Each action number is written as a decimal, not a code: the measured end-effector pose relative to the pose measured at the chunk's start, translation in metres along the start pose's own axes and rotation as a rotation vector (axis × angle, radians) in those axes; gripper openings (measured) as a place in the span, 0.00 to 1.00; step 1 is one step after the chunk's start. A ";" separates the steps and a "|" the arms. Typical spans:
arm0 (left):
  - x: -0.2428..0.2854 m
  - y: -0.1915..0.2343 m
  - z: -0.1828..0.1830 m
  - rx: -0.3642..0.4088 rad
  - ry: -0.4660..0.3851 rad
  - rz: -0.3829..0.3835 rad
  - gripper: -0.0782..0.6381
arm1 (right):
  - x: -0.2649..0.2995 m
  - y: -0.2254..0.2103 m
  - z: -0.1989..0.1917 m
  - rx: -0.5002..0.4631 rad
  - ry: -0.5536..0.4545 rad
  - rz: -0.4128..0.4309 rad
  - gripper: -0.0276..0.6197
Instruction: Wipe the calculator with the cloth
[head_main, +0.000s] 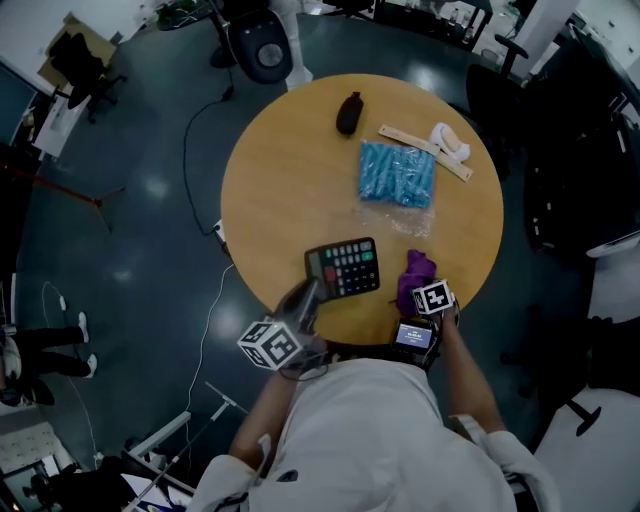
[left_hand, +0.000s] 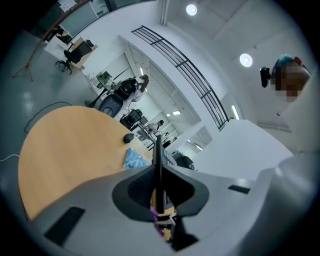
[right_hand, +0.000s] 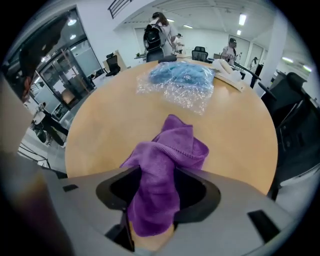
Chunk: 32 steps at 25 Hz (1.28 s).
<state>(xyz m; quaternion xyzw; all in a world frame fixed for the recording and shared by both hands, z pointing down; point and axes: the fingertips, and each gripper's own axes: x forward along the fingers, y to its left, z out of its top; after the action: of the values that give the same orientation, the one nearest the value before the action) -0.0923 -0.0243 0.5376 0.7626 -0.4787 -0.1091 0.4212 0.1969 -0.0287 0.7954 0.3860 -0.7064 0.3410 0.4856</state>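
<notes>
Under the head camera, round wooden table (head_main: 280, 170) on dark glossy floor (head_main: 130, 200); office chairs (right_hand: 200, 52) beyond. Calculator (head_main: 343, 268) at lower centre of frame, dark body, rows of pale keys, its left edge clamped in left gripper (head_main: 303, 298). Purple cloth (head_main: 415, 275) crumpled just right of it, lying loose between the spread jaws of right gripper (head_main: 424, 300)

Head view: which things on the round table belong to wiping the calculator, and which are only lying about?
For the job:
calculator
purple cloth

Lying about:
blue bundle in clear plastic
small black object
pale flat strip
white item beside the strip
</notes>
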 end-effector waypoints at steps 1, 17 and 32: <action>-0.001 -0.001 0.001 0.005 0.000 0.007 0.17 | 0.003 0.001 -0.001 -0.014 0.003 -0.008 0.39; 0.004 0.011 -0.006 -0.083 -0.008 0.061 0.17 | -0.074 -0.010 0.067 -0.075 -0.315 -0.123 0.17; 0.034 -0.033 0.004 0.043 -0.031 0.057 0.17 | -0.258 0.225 0.189 -0.447 -0.817 0.131 0.17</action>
<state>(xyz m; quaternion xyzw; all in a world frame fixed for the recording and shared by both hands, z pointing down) -0.0559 -0.0478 0.5182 0.7557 -0.5090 -0.0987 0.4001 -0.0210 -0.0300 0.4707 0.3293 -0.9185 0.0306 0.2166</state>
